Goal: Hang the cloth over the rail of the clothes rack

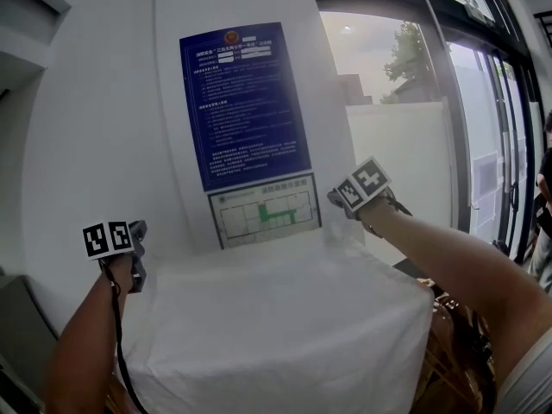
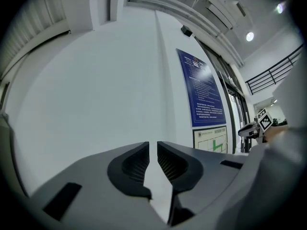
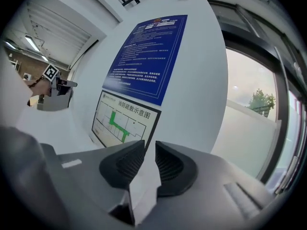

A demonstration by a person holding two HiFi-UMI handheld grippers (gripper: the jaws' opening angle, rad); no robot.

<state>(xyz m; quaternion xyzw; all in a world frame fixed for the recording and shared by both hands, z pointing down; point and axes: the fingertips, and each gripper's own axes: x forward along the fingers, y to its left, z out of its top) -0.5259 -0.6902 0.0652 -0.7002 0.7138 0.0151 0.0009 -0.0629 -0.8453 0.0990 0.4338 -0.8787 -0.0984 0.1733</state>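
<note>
The wide white cloth [image 1: 276, 326] is held raised and spread, its upper edge clamped in the jaws of the left gripper [image 2: 153, 163] and the right gripper [image 3: 149, 163]. The carrying step is judged in hand; no rail is seen, so one must be found next. "消防疏散示意图" is legible on the framed green floor plan [image 3: 125, 120]; the blue wall notice [image 1: 244, 102] is too small to read.

White cloth [image 1: 276, 326], blue notice [image 1: 244, 102]
Plain white cloth before a white wall [image 1: 95, 128]; the notice carries white print, the plan [image 1: 263, 210] beneath shows green marks; left claw [image 2: 152, 150] and right claw [image 3: 148, 150] are dark grey.
</note>
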